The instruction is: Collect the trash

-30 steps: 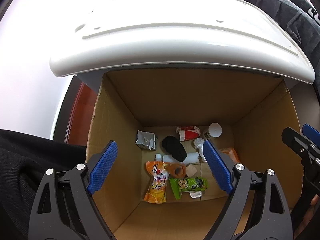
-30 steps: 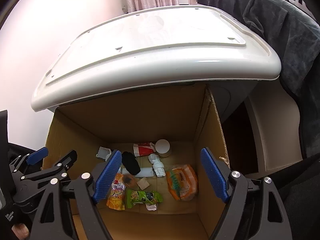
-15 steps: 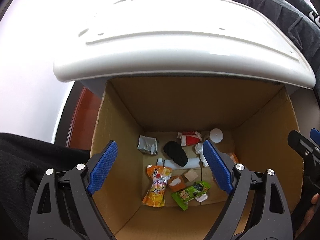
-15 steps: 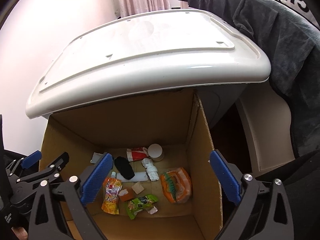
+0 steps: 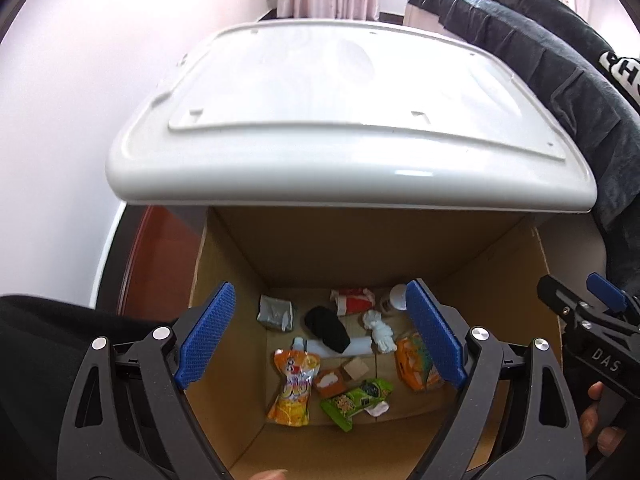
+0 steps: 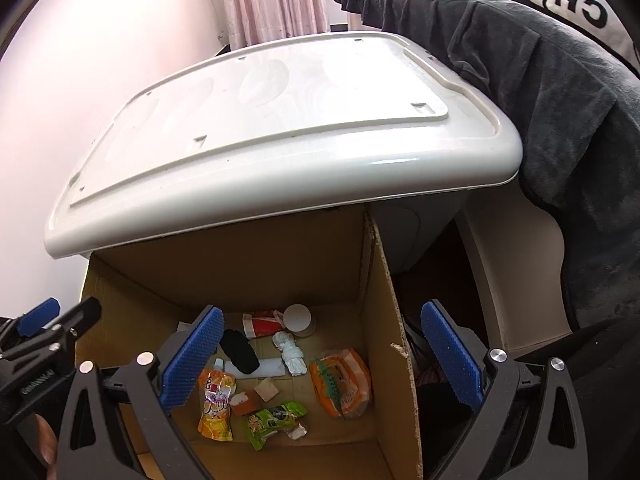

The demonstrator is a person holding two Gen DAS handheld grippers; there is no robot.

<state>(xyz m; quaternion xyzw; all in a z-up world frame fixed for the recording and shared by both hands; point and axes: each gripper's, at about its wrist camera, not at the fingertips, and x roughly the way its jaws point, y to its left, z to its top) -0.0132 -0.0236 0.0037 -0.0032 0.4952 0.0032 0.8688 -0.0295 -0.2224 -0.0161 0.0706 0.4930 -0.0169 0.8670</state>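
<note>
A brown cardboard box [image 5: 352, 248] stands open below me, partly under a white tabletop [image 5: 340, 120]. On its floor lie an orange juice pouch [image 5: 292, 388], a green snack wrapper [image 5: 356, 396], an orange wrapper [image 5: 416, 364], a black lump [image 5: 326, 328], a knotted white tissue [image 5: 380, 330], a red-and-white carton [image 5: 354, 300], a silver foil pack [image 5: 274, 312] and a white cup [image 6: 297, 317]. My left gripper [image 5: 320, 292] hangs open above the box, holding nothing. My right gripper [image 6: 323, 309] is open wide and empty, straddling the box's right wall [image 6: 394, 360].
The tabletop's front edge [image 6: 280, 208] overhangs the back of the box. A dark garment [image 6: 540, 80] drapes at the right. A pale wall [image 5: 60, 100] and pink curtain [image 6: 272, 0] lie behind. Red-brown floor [image 5: 160, 248] shows left of the box.
The left gripper has risen, so more tabletop shows and the box looks smaller. The right gripper's jaws have spread wider. The trash in the box has not moved.
</note>
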